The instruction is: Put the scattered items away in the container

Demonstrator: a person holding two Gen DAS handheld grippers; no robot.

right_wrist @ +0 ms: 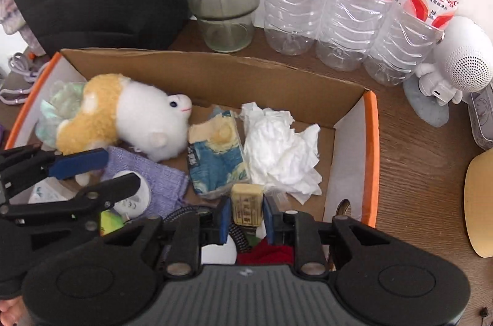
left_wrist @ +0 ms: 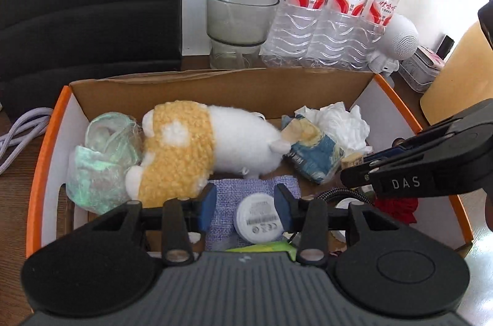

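Observation:
An orange-rimmed cardboard box [left_wrist: 40, 159] [right_wrist: 371, 159] holds a yellow-and-white plush [left_wrist: 191, 150] [right_wrist: 148, 122], crumpled tissue [left_wrist: 342, 122] [right_wrist: 280, 150], a blue packet [left_wrist: 314, 153] [right_wrist: 218, 162], a purple pouch [left_wrist: 234, 190] and green plastic wrap [left_wrist: 101, 159]. My left gripper [left_wrist: 245, 196] [right_wrist: 121, 167] is open over the pouch. A white round disc [left_wrist: 258, 221] [right_wrist: 135, 199] lies between its fingers, with a gap on its left side. My right gripper [right_wrist: 246, 199] [left_wrist: 357, 170] points down into the box. A small beige block [right_wrist: 247, 204] stands between its pads, which flank it closely without a clear squeeze.
Three water bottles [left_wrist: 323, 18] [right_wrist: 339, 2] and a glass [left_wrist: 237, 14] stand behind the box. A white speaker figure [right_wrist: 462, 64] is at the right, a purple cable [left_wrist: 21, 128] at the left. A red item [right_wrist: 268, 252] lies in the box's near corner.

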